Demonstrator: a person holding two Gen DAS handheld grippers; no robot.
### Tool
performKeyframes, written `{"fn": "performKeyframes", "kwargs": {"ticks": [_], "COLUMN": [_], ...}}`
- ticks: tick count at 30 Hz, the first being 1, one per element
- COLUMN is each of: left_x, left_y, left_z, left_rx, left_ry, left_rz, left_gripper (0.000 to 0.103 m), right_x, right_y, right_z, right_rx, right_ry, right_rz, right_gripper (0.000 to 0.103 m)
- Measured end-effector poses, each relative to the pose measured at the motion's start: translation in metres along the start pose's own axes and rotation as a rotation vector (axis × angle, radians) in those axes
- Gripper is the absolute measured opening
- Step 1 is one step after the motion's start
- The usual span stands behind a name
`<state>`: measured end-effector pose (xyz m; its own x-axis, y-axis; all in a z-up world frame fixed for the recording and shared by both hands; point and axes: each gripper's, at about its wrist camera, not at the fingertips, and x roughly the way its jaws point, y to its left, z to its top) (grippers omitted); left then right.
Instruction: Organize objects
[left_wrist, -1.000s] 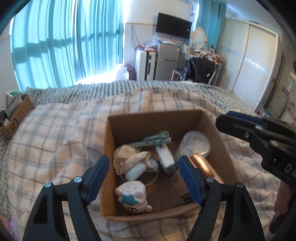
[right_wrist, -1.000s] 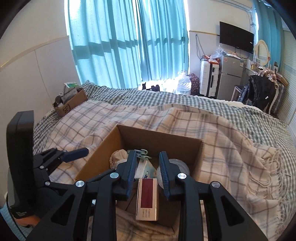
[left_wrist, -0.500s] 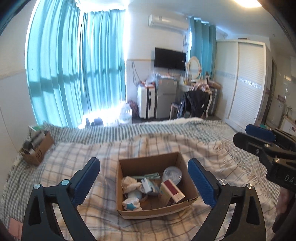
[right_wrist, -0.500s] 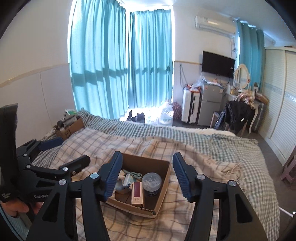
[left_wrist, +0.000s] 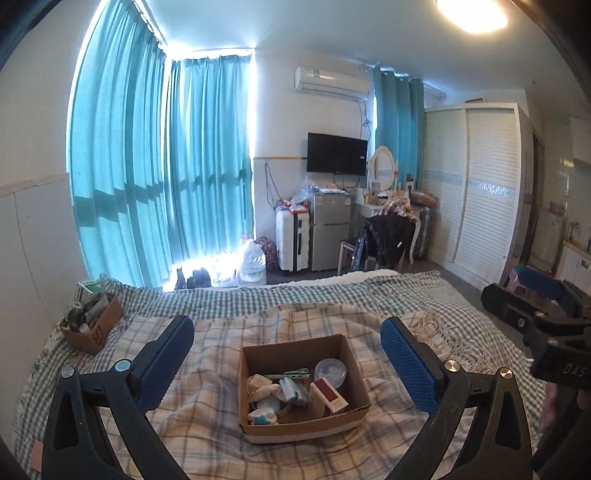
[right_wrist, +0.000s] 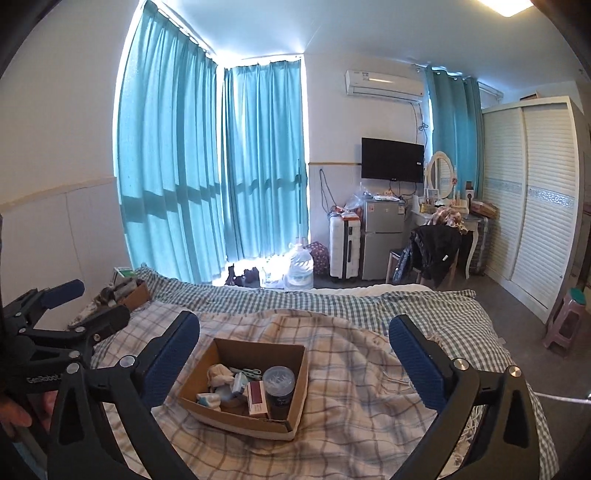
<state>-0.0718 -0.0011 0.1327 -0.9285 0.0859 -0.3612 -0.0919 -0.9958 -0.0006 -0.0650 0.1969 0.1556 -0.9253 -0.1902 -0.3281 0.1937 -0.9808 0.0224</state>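
On the bed, the cardboard box (left_wrist: 303, 424) (filled) lies beyond both grippers' wide, still-opening, empty fingers (left_wrist: 410, 365).

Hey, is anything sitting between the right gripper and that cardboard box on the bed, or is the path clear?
Nothing visible blocks it. The right gripper, jaws opening and empty, looks straight at the cardboard box across bare plaid blanket. The left gripper stands off to the side, clear of that line.
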Motion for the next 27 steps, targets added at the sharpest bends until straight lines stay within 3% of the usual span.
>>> {"fn": "performKeyframes", "kwargs": {"ticks": [3,7,10,14,17,27], "left_x": [-0.010,-0.017,-0.011,0.002,0.004,0.008], "left_y": [-0.001,0.002,0.006,0.007,0.009,0.000], "left_z": [-0.011,-0.044,-0.076,-0.111,-0.123,-0.135], "left_rx": [0.003,-0.041,-0.059,-0.048,-0.042,-0.056], "left_ry": [-0.058,-0.129,-0.134,-0.076,-0.088,-0.059], "left_rz": [0.028,0.070,0.062,0.165,0.176,0.102], "left_gripper": [0.103,0.103,0.103,0.103,0.103,0.103], "right_x": [-0.005,-0.005,0.004,0.021,0.026,0.030], "right_y": [0.003,0.000,-0.002,-0.005,-0.007,-0.008], "right_z": [-0.014,-0.059,-0.091,-0.113,-0.121,-0.129], "right_rx": [-0.026,-0.020,-0.025,-0.058,-0.036,-0.029], "right_ry": [-0.041,-0.108,-0.118,-0.049,-0.037,0.002], "right_rz": [-0.022,-0.106,-0.132,-0.154,-0.106,-0.094], "right_gripper": [0.103,0.103,0.103,0.103,0.103,0.103]}}
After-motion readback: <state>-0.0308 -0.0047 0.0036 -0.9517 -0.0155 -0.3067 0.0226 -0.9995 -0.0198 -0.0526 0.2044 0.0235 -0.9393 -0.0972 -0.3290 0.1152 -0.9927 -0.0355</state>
